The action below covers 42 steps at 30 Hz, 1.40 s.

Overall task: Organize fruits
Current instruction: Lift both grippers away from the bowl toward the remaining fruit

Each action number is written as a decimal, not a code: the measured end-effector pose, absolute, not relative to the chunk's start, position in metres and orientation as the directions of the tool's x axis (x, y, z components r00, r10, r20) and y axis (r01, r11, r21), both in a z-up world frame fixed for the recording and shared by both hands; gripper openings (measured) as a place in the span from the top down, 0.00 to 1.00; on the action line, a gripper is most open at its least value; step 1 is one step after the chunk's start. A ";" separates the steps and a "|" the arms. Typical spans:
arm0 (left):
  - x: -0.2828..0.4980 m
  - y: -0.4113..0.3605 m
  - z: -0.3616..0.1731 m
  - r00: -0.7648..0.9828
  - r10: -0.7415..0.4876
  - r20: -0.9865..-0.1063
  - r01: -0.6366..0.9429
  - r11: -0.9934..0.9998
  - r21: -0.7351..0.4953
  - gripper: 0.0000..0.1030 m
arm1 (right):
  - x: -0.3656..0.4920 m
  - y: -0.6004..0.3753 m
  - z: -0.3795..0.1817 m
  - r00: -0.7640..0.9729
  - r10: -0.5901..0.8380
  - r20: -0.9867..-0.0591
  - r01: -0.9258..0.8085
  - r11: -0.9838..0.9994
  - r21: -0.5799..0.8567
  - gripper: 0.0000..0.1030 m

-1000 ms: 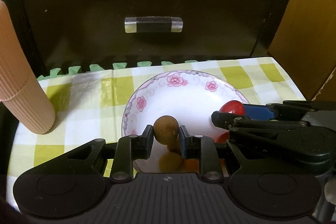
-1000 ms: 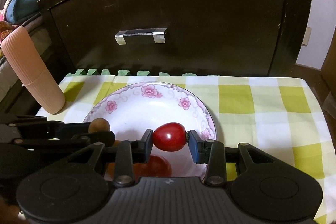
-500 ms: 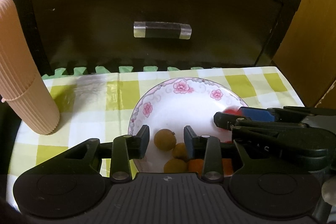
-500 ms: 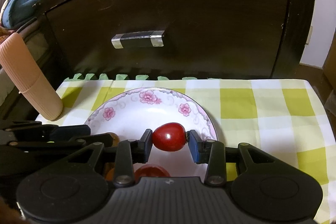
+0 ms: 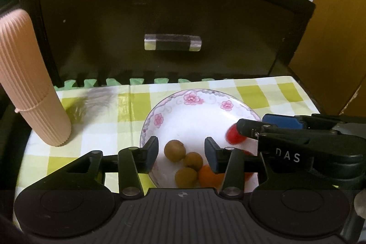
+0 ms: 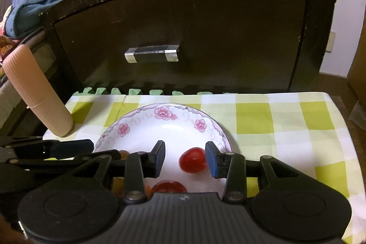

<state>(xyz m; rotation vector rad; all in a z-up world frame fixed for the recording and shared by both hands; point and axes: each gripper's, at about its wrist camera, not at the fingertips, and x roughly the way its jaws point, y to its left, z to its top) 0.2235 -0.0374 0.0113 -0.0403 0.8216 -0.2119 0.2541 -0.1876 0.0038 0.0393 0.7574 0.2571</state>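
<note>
Both grippers, left point(image 5: 181, 151) and right point(image 6: 185, 158), gape wide w/ nothing held. The red tomato point(image 6: 192, 160) on the plate point(image 6: 146, 125) looks smooth, prob. soft; pinch gently across its middle.

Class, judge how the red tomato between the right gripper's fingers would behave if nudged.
The tomato looks round and glossy, so it would probably roll and slip. It lies on the smooth plate, whose raised rim would likely stop it. The right gripper is open, so nothing restrains it.
</note>
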 end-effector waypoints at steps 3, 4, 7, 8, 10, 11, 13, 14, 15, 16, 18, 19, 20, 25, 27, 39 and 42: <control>0.214 -0.038 0.017 0.670 -0.201 -0.715 0.184 0.978 -0.103 0.45 | 0.245 -0.190 0.008 0.704 0.241 -0.668 -0.210 0.969 0.129 0.64; 0.211 -0.038 0.018 0.671 -0.201 -0.714 0.187 0.977 -0.101 0.45 | 0.242 -0.191 0.009 0.705 0.239 -0.668 -0.207 0.970 0.128 0.64; 0.202 -0.036 0.021 0.671 -0.201 -0.713 0.189 0.977 -0.098 0.44 | 0.231 -0.193 0.012 0.707 0.236 -0.667 -0.202 0.971 0.130 0.64; 0.200 -0.036 0.021 0.671 -0.200 -0.714 0.190 0.977 -0.095 0.43 | 0.227 -0.193 0.012 0.707 0.236 -0.667 -0.202 0.971 0.130 0.64; 0.195 -0.033 0.021 0.670 -0.193 -0.716 0.187 0.978 -0.089 0.43 | 0.220 -0.194 0.013 0.706 0.238 -0.667 -0.202 0.970 0.132 0.64; 0.193 -0.032 0.021 0.669 -0.192 -0.718 0.185 0.979 -0.089 0.43 | 0.215 -0.194 0.014 0.707 0.239 -0.666 -0.202 0.970 0.134 0.64; 0.188 -0.029 0.020 0.667 -0.188 -0.721 0.180 0.980 -0.089 0.43 | 0.208 -0.195 0.014 0.706 0.239 -0.666 -0.202 0.970 0.134 0.64; 0.186 -0.028 0.021 0.666 -0.187 -0.722 0.178 0.980 -0.090 0.43 | 0.205 -0.194 0.015 0.705 0.238 -0.668 -0.204 0.970 0.131 0.64; 0.183 -0.026 0.021 0.665 -0.188 -0.723 0.177 0.980 -0.092 0.43 | 0.202 -0.194 0.015 0.705 0.237 -0.668 -0.204 0.971 0.129 0.64; 0.181 -0.025 0.021 0.664 -0.188 -0.724 0.177 0.980 -0.092 0.42 | 0.198 -0.193 0.015 0.705 0.238 -0.668 -0.205 0.970 0.130 0.64; 0.176 -0.023 0.022 0.663 -0.187 -0.725 0.180 0.980 -0.088 0.42 | 0.191 -0.192 0.015 0.702 0.246 -0.669 -0.209 0.968 0.137 0.64; 0.173 -0.022 0.022 0.662 -0.186 -0.726 0.182 0.980 -0.085 0.42 | 0.188 -0.191 0.015 0.700 0.248 -0.670 -0.212 0.968 0.137 0.64; 0.171 -0.020 0.022 0.662 -0.185 -0.727 0.183 0.980 -0.083 0.41 | 0.184 -0.190 0.014 0.698 0.250 -0.671 -0.215 0.967 0.137 0.64; 0.162 -0.014 0.018 0.650 -0.173 -0.740 0.174 0.982 -0.077 0.41 | 0.172 -0.183 0.007 0.679 0.267 -0.684 -0.231 0.962 0.146 0.64; 0.160 -0.013 0.017 0.644 -0.170 -0.746 0.173 0.982 -0.074 0.41 | 0.168 -0.179 0.004 0.667 0.273 -0.694 -0.241 0.959 0.146 0.64; 0.141 0.010 0.016 0.607 -0.154 -0.780 0.158 0.985 -0.071 0.40 | 0.155 -0.159 -0.013 0.609 0.310 -0.730 -0.303 0.942 0.147 0.64; 0.141 0.015 0.018 0.601 -0.162 -0.783 0.145 0.985 -0.092 0.40 | 0.153 -0.153 -0.017 0.596 0.318 -0.738 -0.324 0.935 0.141 0.64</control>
